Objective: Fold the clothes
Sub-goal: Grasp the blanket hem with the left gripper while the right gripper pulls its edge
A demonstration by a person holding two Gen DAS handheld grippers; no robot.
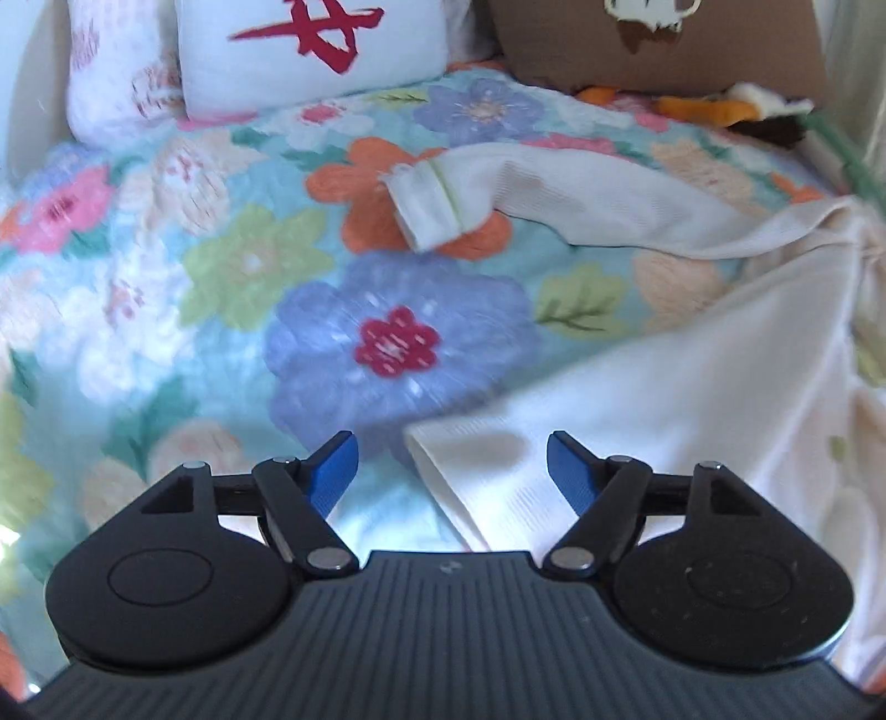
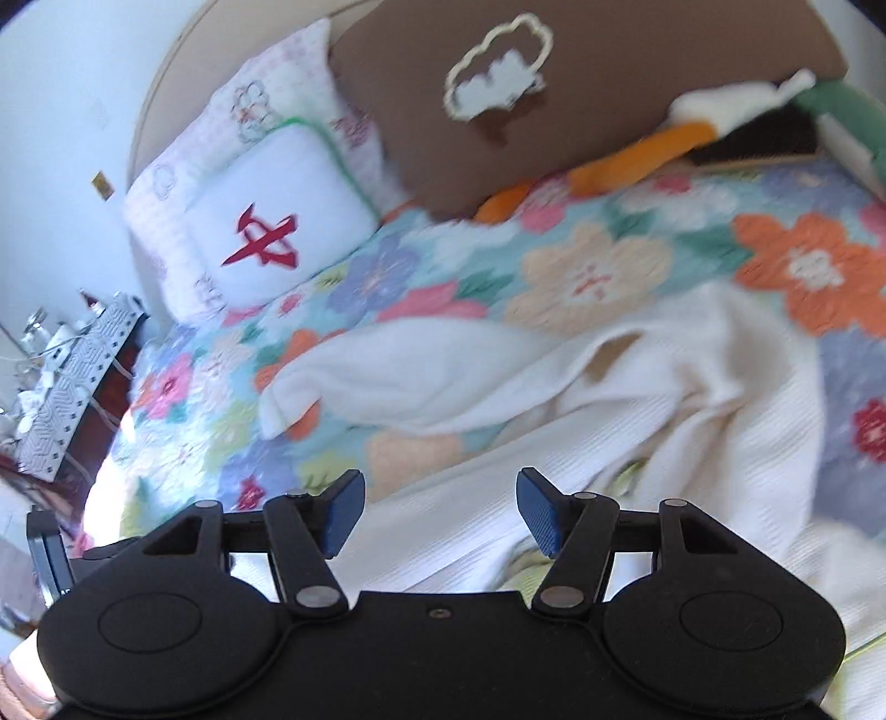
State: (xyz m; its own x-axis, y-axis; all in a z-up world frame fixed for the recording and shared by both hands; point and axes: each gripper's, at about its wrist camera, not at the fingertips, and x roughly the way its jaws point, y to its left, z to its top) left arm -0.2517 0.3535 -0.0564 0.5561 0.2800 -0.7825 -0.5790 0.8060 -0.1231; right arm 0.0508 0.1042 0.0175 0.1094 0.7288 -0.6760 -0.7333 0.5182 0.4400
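Observation:
A cream knit garment lies rumpled on a flowered bedspread. One sleeve stretches to the left and ends in a ribbed cuff. In the left wrist view a folded corner of the cloth lies below the left gripper, whose blue pads stand wide apart and touch nothing. In the right wrist view the same garment spreads under the right gripper, which is open above the cloth with its pads clear of it. The sleeve lies to the left there.
A white pillow with a red character and a patterned pillow stand at the bed's head, next to a brown cushion. Orange and dark plush items lie by it. A nightstand with clutter stands left of the bed.

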